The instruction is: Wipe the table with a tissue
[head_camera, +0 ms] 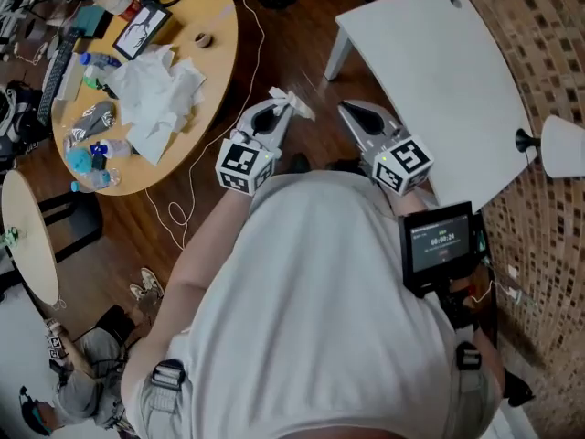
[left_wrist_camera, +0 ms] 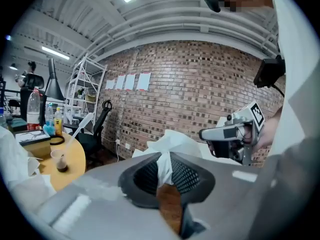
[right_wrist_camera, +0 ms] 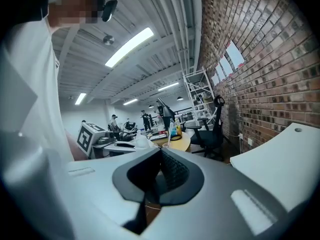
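L gripper [left_wrist_camera: 163,179] is clamped on a tissue [left_wrist_camera: 170,146]. The white sheet is pinched btwn the ribbed pads & fans out past the tips, loose end up. In head view the tissue sticks out from the jaw tips, in the air over the wood floor [head_camera: 274,53], touching neither table. R gripper [right_wrist_camera: 160,166] is clenched on nothing, pads closed together. Both grippers are held side by side in front of the person's shirt [head_camera: 311,309], near each other but apart, tips pointing away from the body. The white table [head_camera: 439,80] stands ahead & to the R, next to the brick wall [head_camera: 539,53]. R gripper is just beside its near edge, L gripper farther off. The round table [head_camera: 215,71] is off to the L, w/ a heap of white paper [head_camera: 151,94] on it among other clutter. A thin white cable [head_camera: 175,214] loops over the floor btwn that table & the person. A small screen [head_camera: 441,240] hangs at the person's chest.
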`<state>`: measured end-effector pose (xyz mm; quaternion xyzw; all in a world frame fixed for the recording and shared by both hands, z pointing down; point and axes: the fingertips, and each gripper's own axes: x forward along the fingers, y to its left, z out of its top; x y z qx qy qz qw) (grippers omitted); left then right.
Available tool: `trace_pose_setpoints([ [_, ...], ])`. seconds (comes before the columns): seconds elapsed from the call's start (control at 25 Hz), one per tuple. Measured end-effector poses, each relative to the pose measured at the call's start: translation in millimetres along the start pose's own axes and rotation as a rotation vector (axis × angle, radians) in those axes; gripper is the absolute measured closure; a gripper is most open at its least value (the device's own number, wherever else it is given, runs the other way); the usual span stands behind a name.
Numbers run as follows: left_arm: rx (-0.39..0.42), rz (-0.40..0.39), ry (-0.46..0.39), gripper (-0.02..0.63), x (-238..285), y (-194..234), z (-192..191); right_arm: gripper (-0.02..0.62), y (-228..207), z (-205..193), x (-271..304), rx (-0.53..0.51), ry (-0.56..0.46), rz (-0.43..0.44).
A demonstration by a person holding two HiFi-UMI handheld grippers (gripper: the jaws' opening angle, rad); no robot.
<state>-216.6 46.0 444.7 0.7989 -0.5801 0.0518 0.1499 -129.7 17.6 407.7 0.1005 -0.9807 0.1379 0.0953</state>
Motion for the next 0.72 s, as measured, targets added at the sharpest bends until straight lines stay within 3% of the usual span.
trace_pose_setpoints([
  [0.52,-0.017,-0.001,0.023,0.561,-17,11,-13,0.589,15,-12,24,0.014,0.035,0.029],
  [0.72,0.027,0.024,0.0,0.561,-14,42,5,0.589,9,6,53,-0.019,-0.001,0.056],
])
